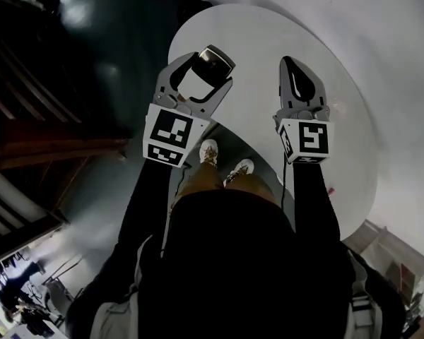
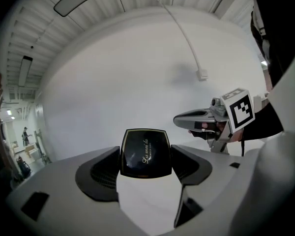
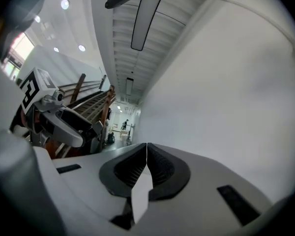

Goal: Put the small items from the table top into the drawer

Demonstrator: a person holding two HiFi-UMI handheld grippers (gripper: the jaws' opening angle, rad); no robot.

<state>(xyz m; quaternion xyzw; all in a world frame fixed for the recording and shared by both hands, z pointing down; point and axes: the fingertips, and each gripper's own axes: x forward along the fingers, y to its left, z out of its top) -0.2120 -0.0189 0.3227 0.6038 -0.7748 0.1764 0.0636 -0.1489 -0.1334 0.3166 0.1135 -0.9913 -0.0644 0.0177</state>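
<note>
A small black case with a gold rim and gold script (image 2: 145, 153) sits clamped between the jaws of my left gripper (image 2: 145, 162), held up in the air. In the head view the same black case (image 1: 213, 64) shows at the tip of the left gripper (image 1: 206, 73), above the near edge of the round white table (image 1: 268, 41). My right gripper (image 1: 297, 78) is shut with nothing between its jaws; in its own view the right gripper (image 3: 146, 154) points at a white wall. The right gripper (image 2: 206, 118) also appears in the left gripper view. No drawer is visible.
A person's legs and white shoes (image 1: 226, 162) stand on the dark floor below the table edge. Dark wooden stairs (image 1: 28, 119) lie to the left. A white wall (image 2: 137, 73) with a cable fills the left gripper view.
</note>
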